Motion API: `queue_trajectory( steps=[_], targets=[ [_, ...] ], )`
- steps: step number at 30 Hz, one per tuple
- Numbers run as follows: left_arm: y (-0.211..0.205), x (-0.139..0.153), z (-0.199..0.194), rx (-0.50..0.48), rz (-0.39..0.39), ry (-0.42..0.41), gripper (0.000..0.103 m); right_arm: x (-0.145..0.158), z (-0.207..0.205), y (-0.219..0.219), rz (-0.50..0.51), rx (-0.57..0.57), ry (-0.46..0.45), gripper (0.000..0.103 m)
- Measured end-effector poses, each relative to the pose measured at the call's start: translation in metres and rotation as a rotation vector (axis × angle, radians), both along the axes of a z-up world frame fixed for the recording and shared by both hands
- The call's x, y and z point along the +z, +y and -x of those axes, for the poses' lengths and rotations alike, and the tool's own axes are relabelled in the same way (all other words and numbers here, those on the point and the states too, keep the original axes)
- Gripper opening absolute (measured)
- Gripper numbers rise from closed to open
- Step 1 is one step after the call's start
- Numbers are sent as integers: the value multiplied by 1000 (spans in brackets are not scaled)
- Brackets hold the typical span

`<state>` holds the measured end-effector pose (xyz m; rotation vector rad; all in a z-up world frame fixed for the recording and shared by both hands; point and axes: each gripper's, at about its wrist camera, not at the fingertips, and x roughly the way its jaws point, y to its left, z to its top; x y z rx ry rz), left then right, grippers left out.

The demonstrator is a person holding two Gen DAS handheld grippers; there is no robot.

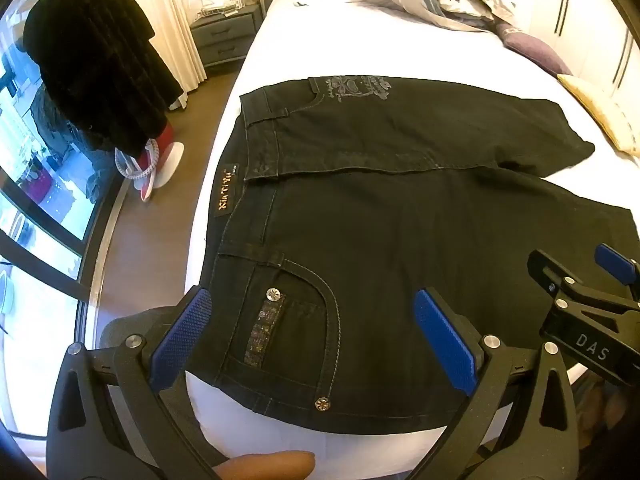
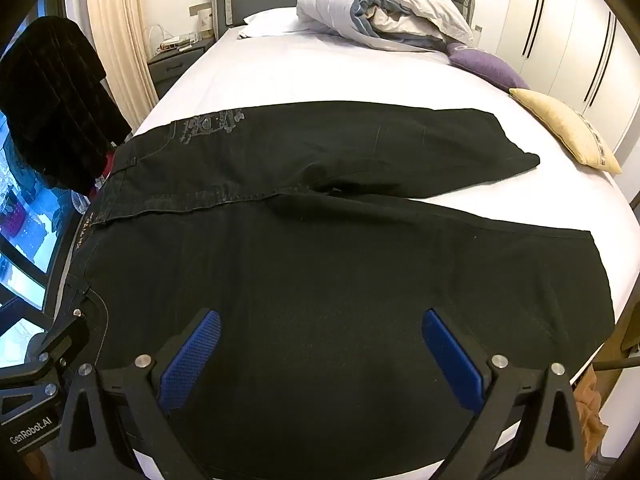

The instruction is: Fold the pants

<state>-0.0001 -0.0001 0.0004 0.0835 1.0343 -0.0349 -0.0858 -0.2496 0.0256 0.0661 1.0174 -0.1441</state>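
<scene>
The bed (image 2: 320,72) past the pants (image 2: 320,260) is bare white sheet, free to pass. A quilt (image 2: 384,12) and two cushions (image 2: 568,132) block the far side.

Black pants (image 2: 320,248) lie spread across the bed (image 2: 340,72), waistband at the left edge, legs reaching toward the right edge. The right tongs (image 2: 322,344) hang wide open over the near leg, gripping nothing. The left tongs (image 2: 48,364) show at the near left corner. A duvet (image 2: 384,12) and two cushions (image 2: 520,92) sit by the headboard.
</scene>
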Motion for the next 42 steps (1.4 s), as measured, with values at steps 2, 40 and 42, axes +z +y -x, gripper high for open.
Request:
queue_trajectory(
  steps=[2,40,42],
  targets=[
    [0,1,0,-1,0,-3,103,0,0,0,-2,1,-4,103],
    [-1,1,0,-4,-10,-2,103,-4,1,1,-17,-2,0,103],
    [-1,1,0,-4,-11,-2,103,-4,1,2,-18,-3,-1,103]
  ],
)
